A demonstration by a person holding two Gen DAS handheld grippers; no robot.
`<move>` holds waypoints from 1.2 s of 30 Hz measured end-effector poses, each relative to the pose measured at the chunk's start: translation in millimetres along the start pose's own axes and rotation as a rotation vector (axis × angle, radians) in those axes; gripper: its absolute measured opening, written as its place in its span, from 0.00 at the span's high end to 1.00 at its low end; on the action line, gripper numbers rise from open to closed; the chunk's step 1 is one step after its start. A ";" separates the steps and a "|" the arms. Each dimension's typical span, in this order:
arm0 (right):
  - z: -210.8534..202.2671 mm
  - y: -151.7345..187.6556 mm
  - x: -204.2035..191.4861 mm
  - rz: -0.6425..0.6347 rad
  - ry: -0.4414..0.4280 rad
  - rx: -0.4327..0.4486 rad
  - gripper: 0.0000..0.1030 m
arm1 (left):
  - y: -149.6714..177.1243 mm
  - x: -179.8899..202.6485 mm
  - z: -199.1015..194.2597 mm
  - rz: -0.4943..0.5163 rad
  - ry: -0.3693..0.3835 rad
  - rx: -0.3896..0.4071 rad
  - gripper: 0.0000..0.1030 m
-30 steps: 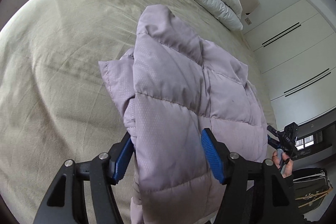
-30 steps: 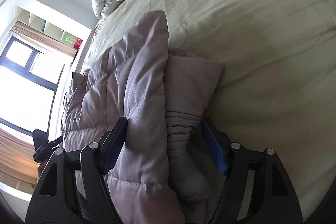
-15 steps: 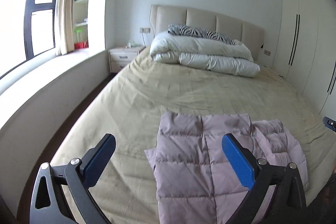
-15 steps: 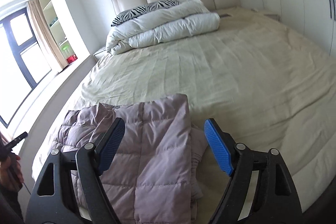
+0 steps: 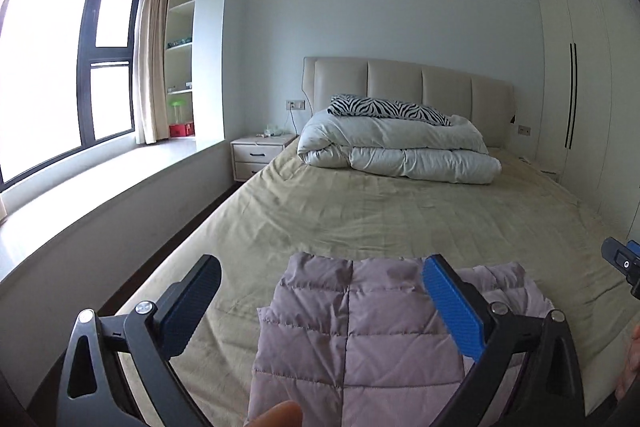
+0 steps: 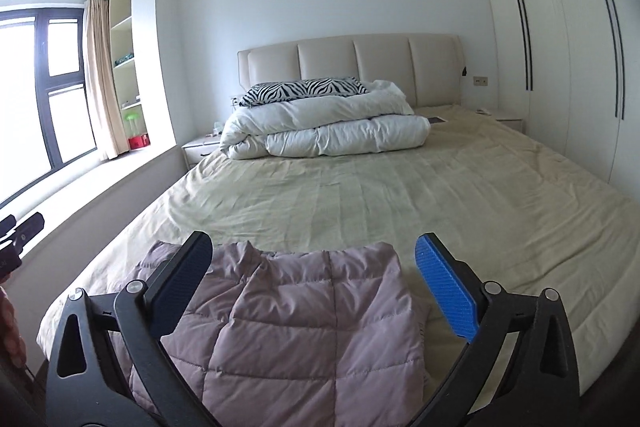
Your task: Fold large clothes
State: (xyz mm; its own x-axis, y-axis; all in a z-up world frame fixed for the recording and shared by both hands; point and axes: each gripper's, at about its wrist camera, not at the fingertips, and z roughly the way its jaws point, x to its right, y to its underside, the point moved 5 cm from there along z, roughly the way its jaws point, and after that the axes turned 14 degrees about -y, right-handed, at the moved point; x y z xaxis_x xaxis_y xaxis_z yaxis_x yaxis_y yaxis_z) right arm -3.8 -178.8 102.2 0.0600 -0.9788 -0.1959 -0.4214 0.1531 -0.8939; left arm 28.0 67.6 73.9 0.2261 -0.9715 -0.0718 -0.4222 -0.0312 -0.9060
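Note:
A mauve quilted puffer jacket (image 5: 360, 339) lies folded in a flat bundle at the near end of the beige bed (image 5: 360, 211). It also shows in the right wrist view (image 6: 304, 319). My left gripper (image 5: 320, 291) is open and empty, held above and in front of the jacket. My right gripper (image 6: 312, 267) is open and empty too, raised over the jacket. Neither touches the fabric. The right gripper's tip (image 5: 622, 263) shows at the right edge of the left wrist view.
A folded white duvet (image 5: 396, 151) with a zebra pillow (image 5: 388, 109) lies by the headboard. A nightstand (image 5: 260, 151) and window ledge (image 5: 100, 187) are on the left, wardrobes (image 6: 560, 47) on the right. A fingertip (image 5: 276, 415) shows at the bottom.
Both grippers have let go of the jacket, opened wide, and pulled up and back from it. The jacket now lies folded on the bed.

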 end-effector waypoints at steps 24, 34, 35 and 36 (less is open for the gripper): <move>55.2 98.3 -14.7 0.061 0.046 -0.417 0.00 | 104.8 25.9 42.8 0.086 0.001 -0.413 0.00; 72.1 119.8 -9.2 0.079 0.066 -0.483 0.00 | 110.9 25.8 46.2 0.107 -0.010 -0.415 0.00; 72.7 121.1 -9.0 0.082 0.067 -0.486 0.00 | 111.5 25.9 46.2 0.112 -0.011 -0.414 0.00; 73.5 122.4 -8.8 0.084 0.067 -0.490 0.00 | 112.2 26.0 46.4 0.115 -0.012 -0.414 0.00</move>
State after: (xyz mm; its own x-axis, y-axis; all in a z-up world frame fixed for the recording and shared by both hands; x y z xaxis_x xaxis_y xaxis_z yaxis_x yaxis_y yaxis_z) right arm 10.7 -141.4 -35.2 -0.0435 -0.9749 -0.2184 -0.7986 0.1653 -0.5787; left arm 27.2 49.8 -48.9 0.1662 -0.9714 -0.1696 -0.7617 -0.0172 -0.6478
